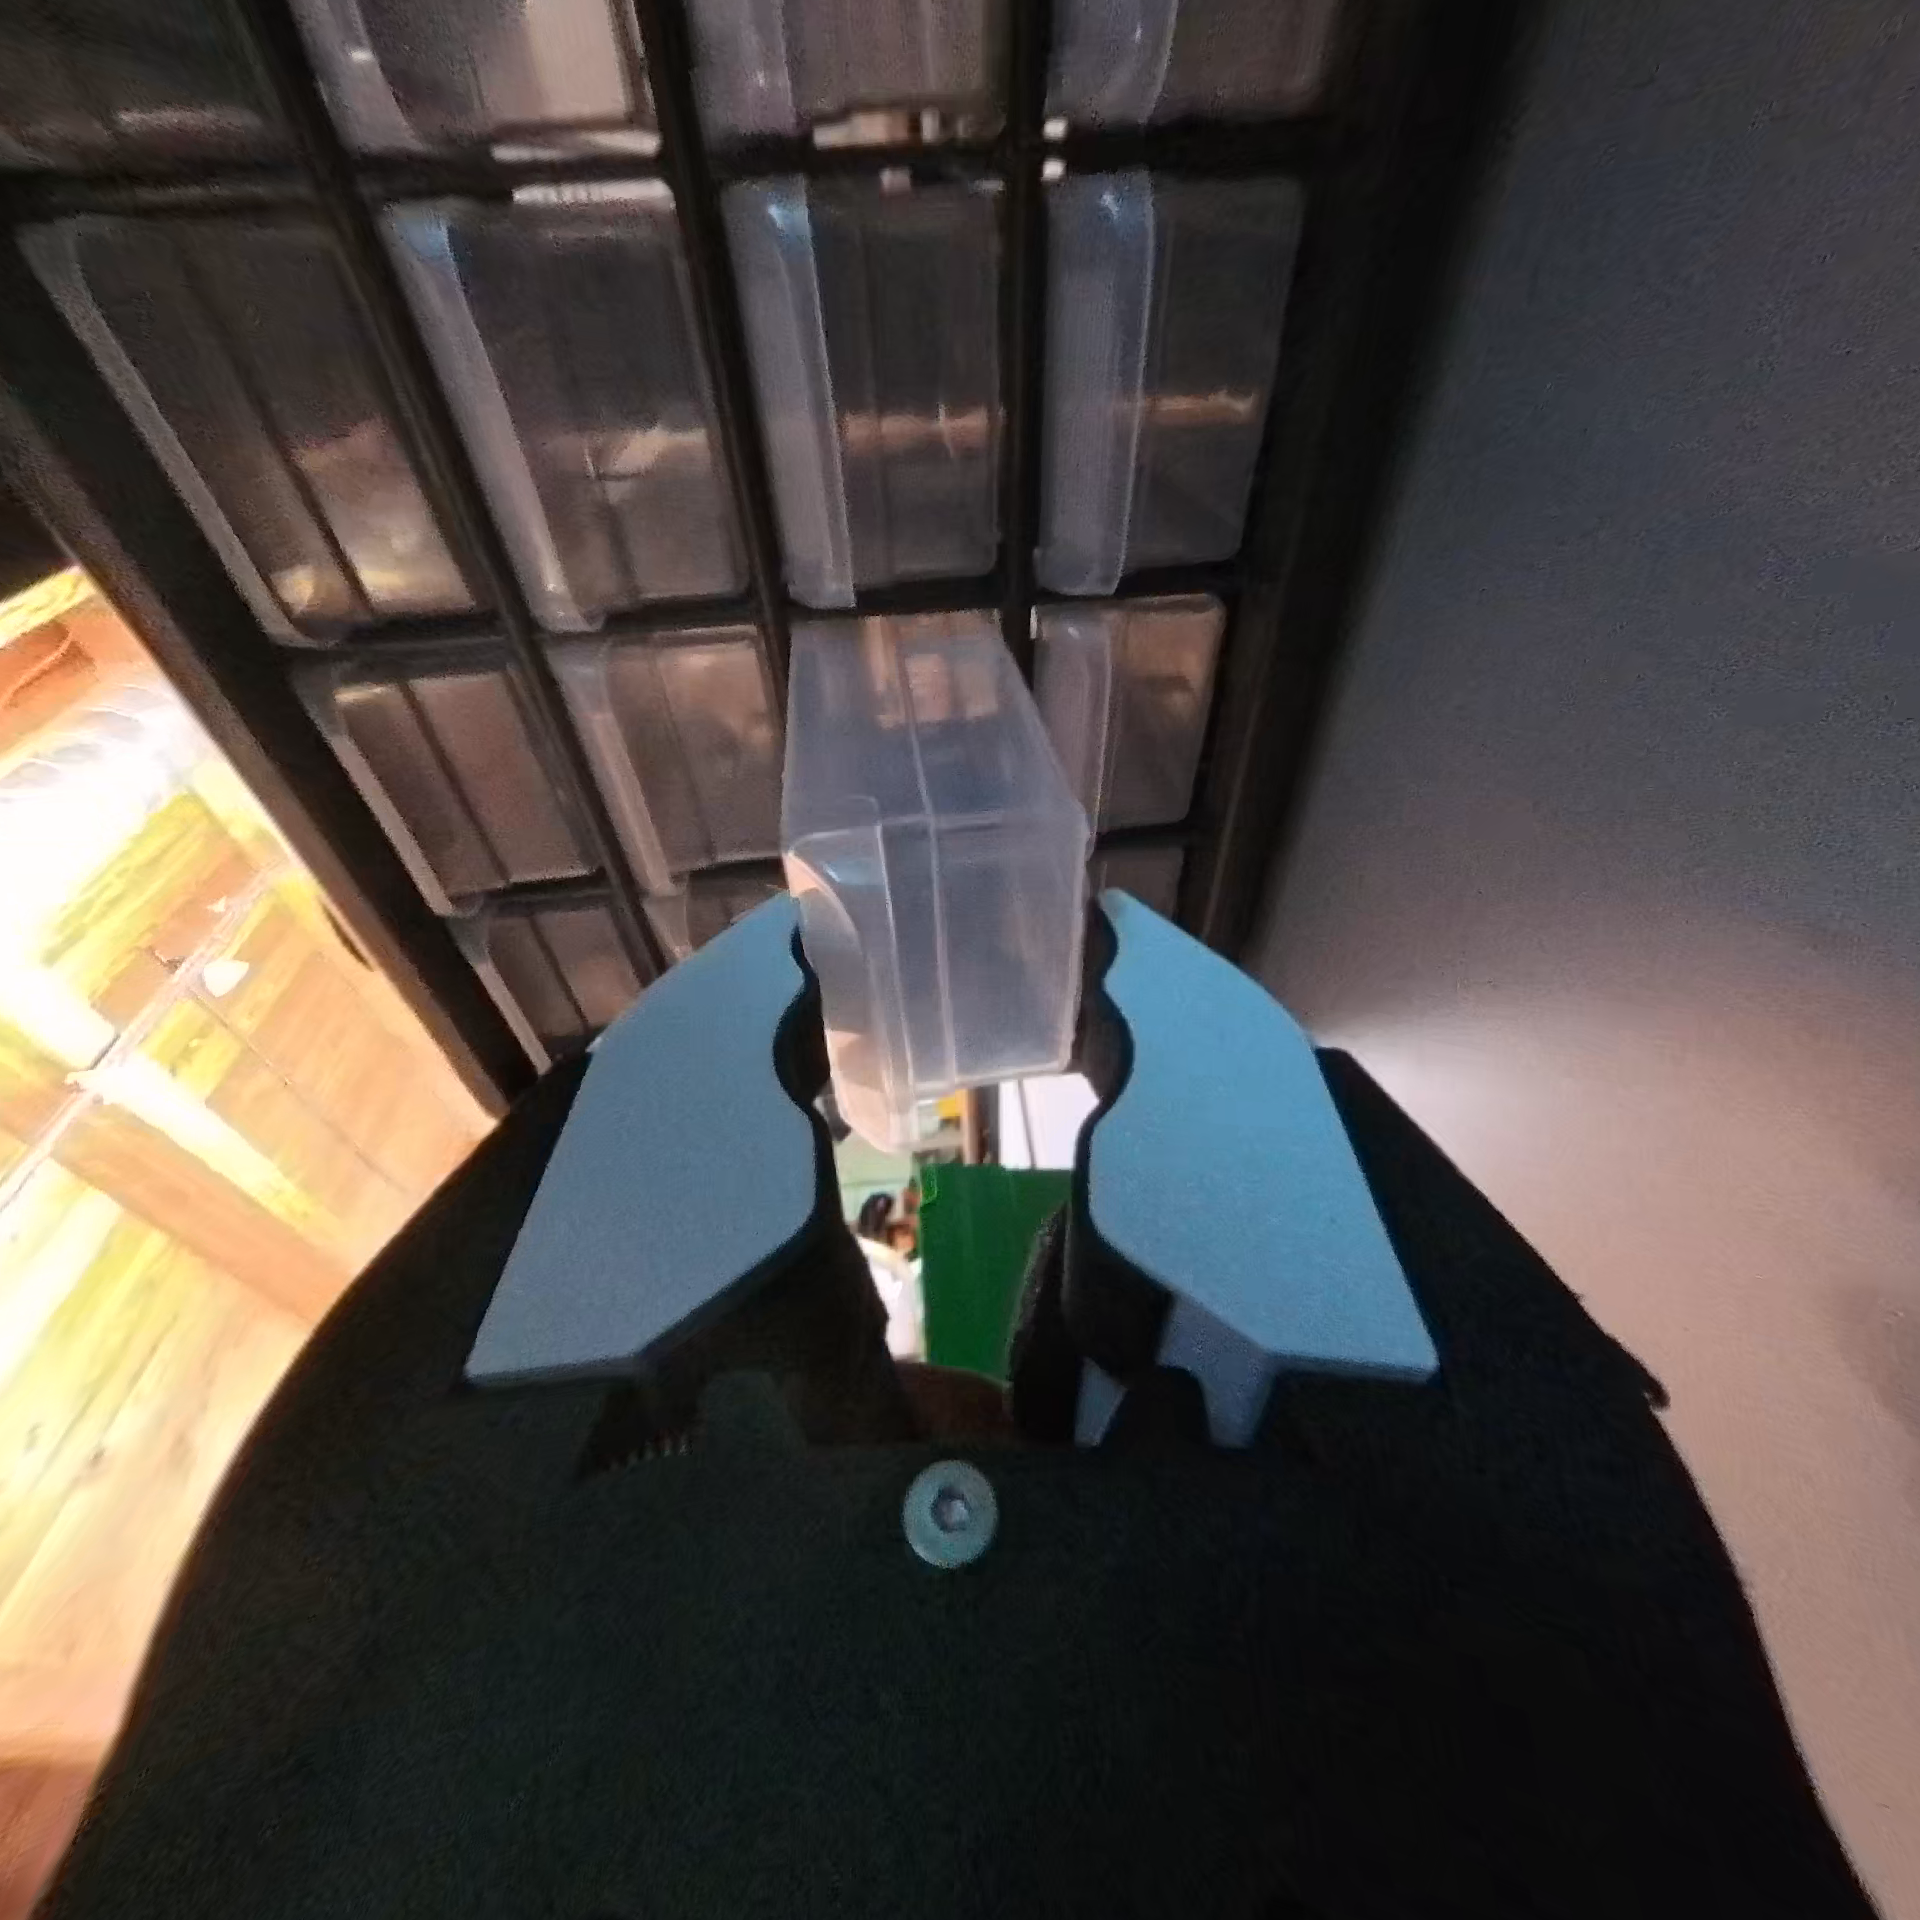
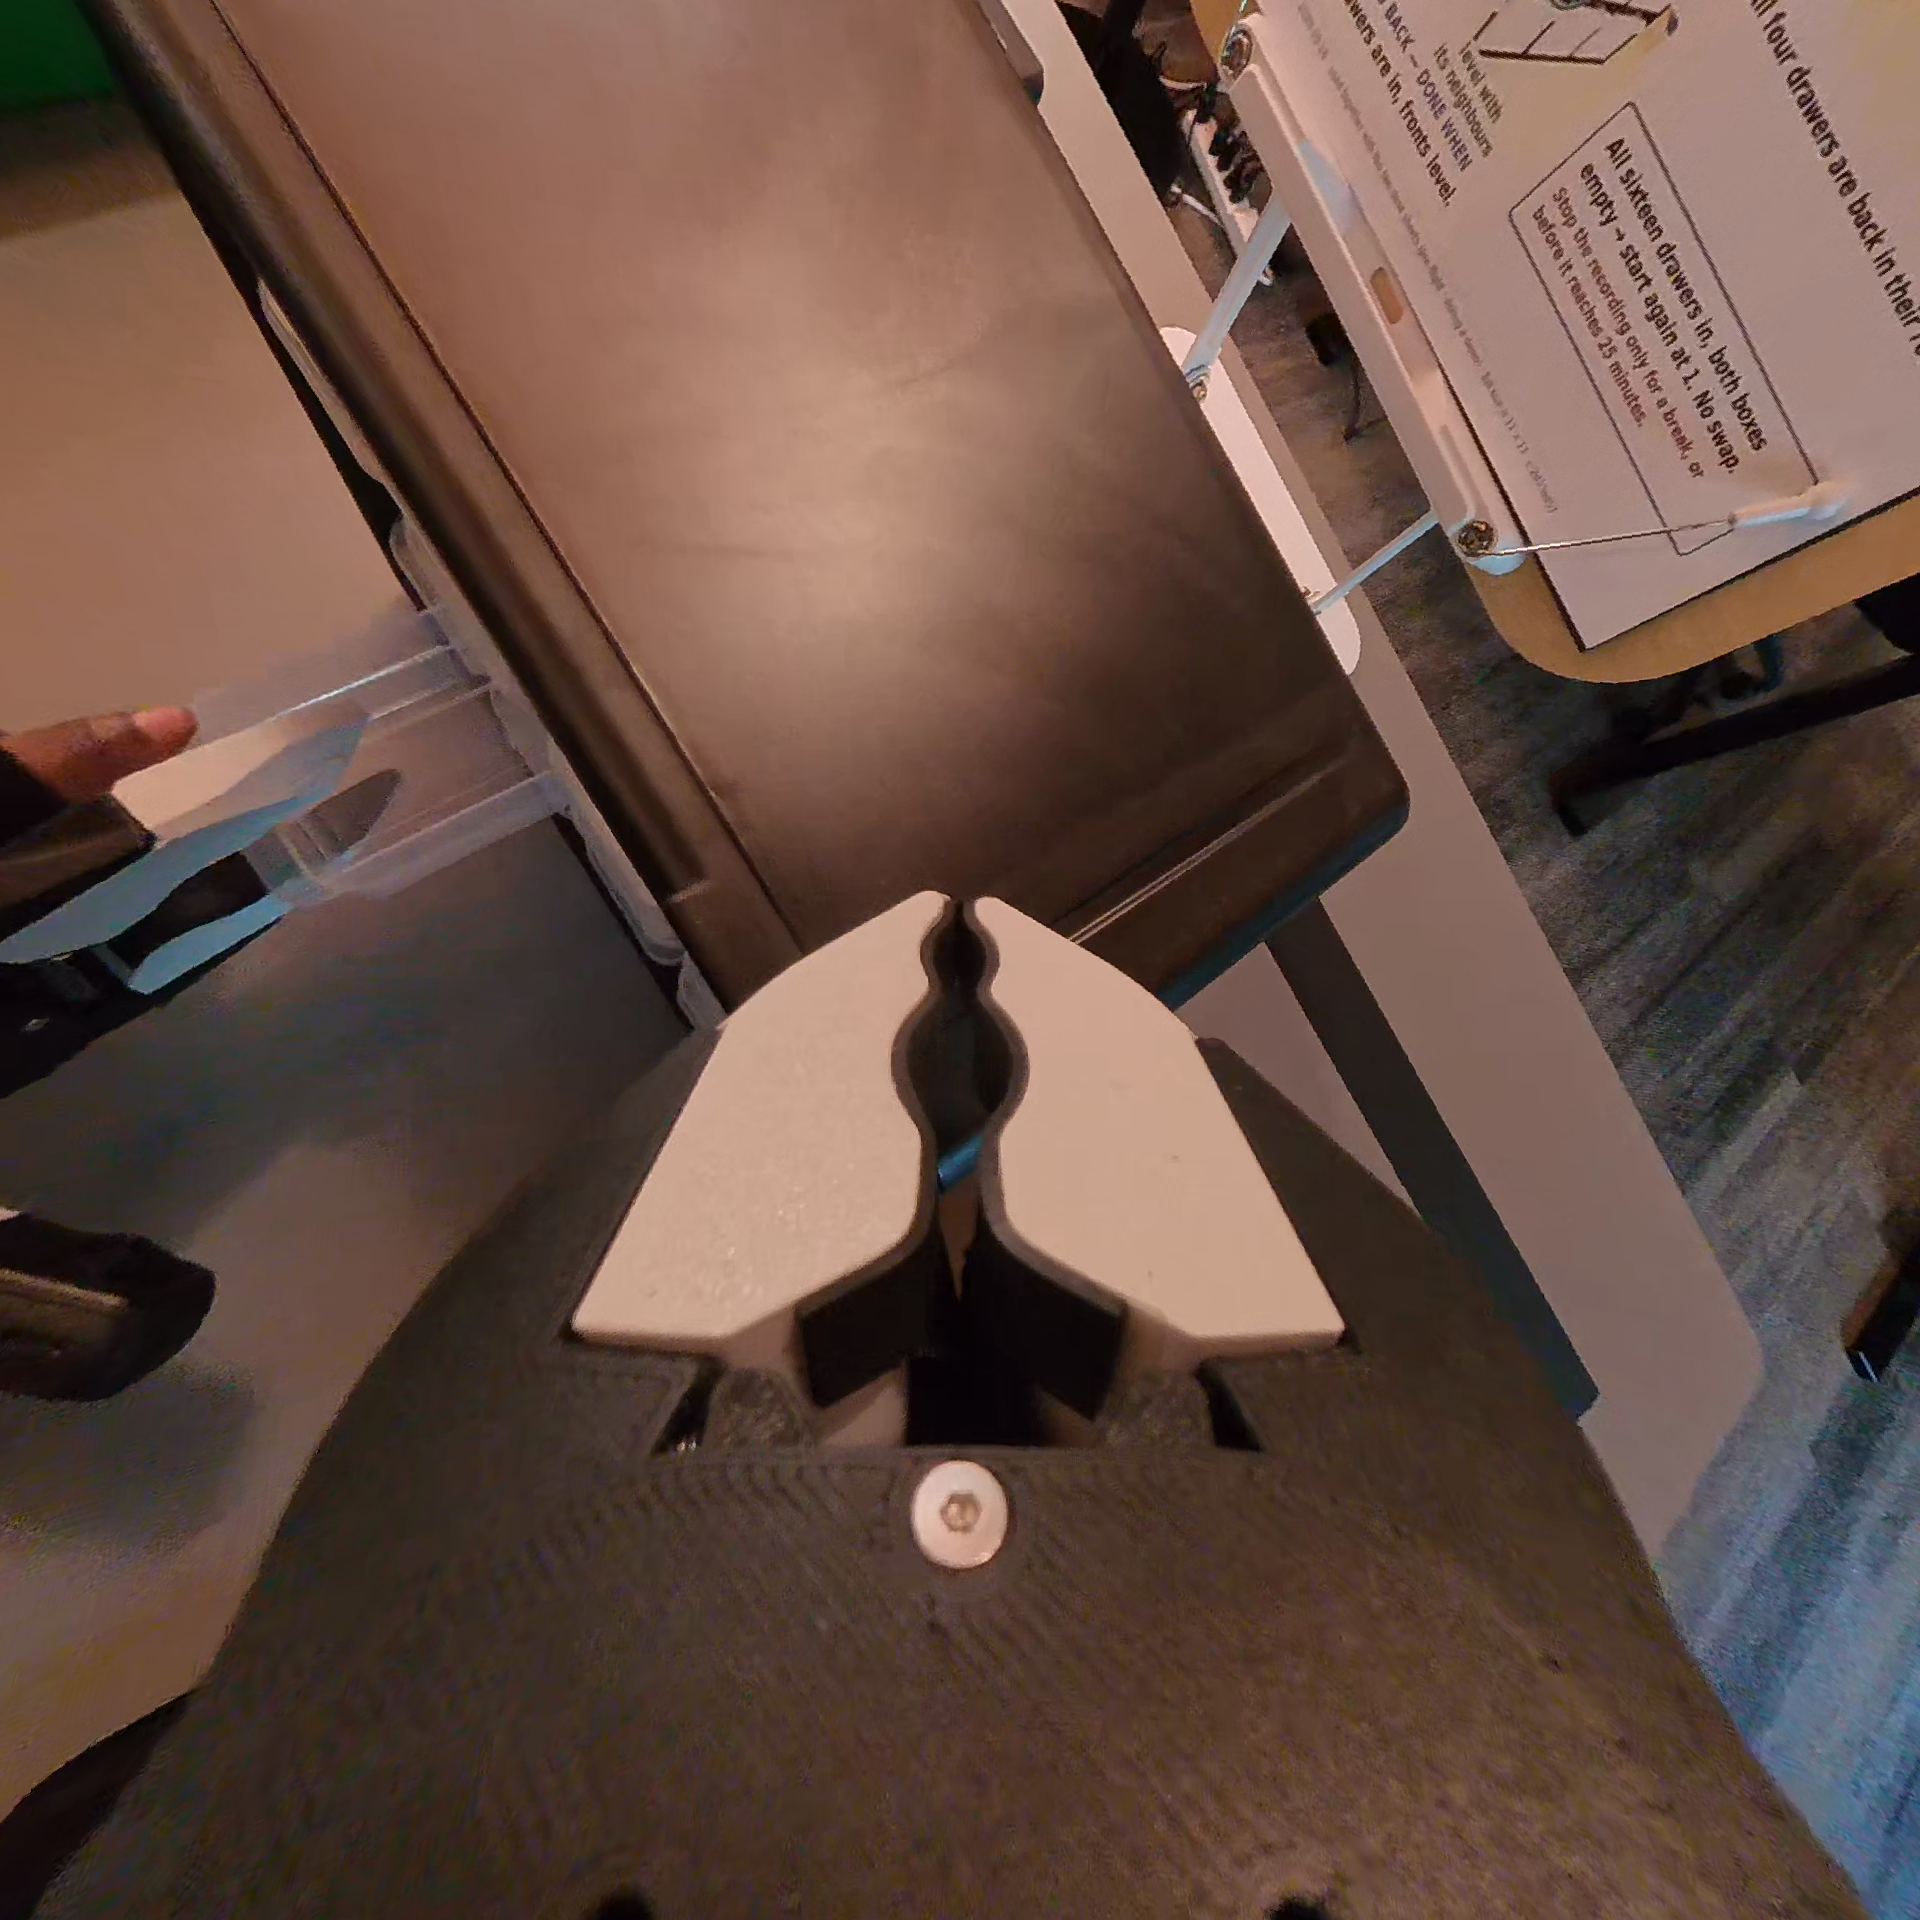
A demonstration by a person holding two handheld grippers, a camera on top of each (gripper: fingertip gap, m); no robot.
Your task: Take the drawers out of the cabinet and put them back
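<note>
Your left hand-held gripper point(image 1: 943, 982) pinches a clear drawer point(image 1: 935, 894) by its front end, its rear still inside the black cabinet point(image 1: 665, 312). Your right hand-held gripper point(image 2: 961, 914) is pressed together, empty, beside the cabinet's dark side panel point(image 2: 790, 436).

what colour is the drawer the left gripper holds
Clear, see-through plastic drawer; left wrist view shows it best.

In the left wrist view a clear drawer point(image 1: 935, 883) sticks out of the black cabinet point(image 1: 1236, 665) at centre frame and blocks the way there. The neighbour drawers point(image 1: 582, 405) sit closed. Open tabletop point(image 1: 1662, 623) lies free at the right side of the frame.

In the right wrist view the cabinet's dark side wall fills the upper centre. A white stand with a printed sheet point(image 2: 1621, 291) occupies the upper right.
</note>
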